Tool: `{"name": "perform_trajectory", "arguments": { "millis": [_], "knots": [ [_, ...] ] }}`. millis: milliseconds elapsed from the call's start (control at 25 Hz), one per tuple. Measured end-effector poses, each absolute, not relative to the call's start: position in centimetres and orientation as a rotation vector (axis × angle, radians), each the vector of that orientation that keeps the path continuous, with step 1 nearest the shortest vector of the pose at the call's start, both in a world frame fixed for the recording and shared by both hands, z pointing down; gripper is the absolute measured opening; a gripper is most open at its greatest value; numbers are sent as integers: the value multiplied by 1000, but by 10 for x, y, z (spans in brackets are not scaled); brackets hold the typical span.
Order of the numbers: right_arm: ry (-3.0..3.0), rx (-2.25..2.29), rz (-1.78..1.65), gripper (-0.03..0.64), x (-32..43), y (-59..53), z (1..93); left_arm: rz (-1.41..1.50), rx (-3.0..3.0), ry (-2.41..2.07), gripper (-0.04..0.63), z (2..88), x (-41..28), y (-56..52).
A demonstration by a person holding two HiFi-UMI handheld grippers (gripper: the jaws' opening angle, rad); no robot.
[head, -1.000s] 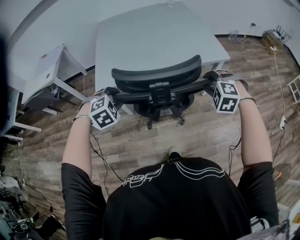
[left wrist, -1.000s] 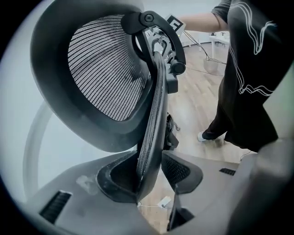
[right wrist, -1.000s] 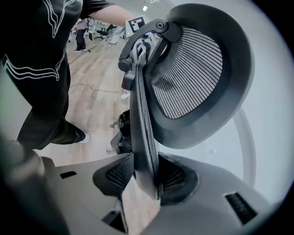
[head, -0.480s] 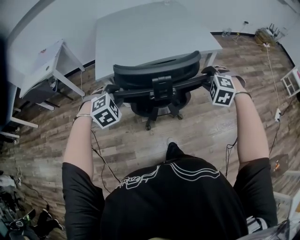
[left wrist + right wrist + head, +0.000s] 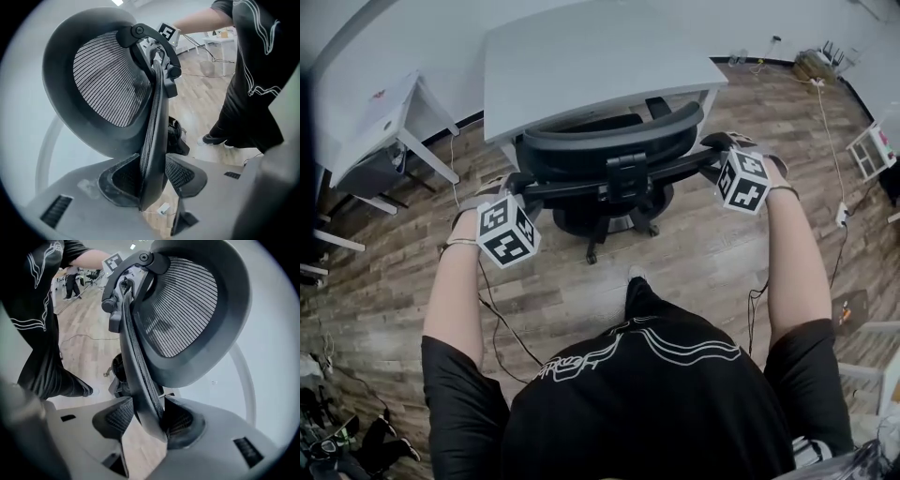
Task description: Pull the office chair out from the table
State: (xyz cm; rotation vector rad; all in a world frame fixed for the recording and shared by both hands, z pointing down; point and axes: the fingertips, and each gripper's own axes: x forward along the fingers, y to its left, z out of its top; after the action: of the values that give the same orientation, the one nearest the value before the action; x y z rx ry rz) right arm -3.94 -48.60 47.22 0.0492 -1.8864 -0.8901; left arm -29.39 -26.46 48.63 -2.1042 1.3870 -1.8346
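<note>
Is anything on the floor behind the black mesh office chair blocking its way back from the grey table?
Only the person: a shoe and black trouser leg stand right behind the black mesh office chair, so stepping back is needed. A thin black cable lies on the wood-plank floor off to the left.

Black mesh-backed office chair point(image 5: 609, 155), upright, seat partly under the near edge of the grey table point(image 5: 581, 66)

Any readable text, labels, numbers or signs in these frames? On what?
No readable text in any view.
Left marker cube, right marker cube: black-and-white square codes, no letters.
Person's shirt: white line graphic, no legible words.
Side table: small red mark, too small to read.
</note>
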Motion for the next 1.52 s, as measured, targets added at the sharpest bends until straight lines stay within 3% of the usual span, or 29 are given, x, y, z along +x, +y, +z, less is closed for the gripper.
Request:
{"name": "perform_trajectory", "arguments": {
  "millis": [960, 1520],
  "knots": [
    [-1983, 111, -925, 239, 65, -387, 496, -1801, -1998, 1441, 164, 511, -183, -162],
    [-2021, 108, -931, 239, 71, -369, 474, -1894, -1888, 1511, 163, 495, -180, -147]
  ]
}}
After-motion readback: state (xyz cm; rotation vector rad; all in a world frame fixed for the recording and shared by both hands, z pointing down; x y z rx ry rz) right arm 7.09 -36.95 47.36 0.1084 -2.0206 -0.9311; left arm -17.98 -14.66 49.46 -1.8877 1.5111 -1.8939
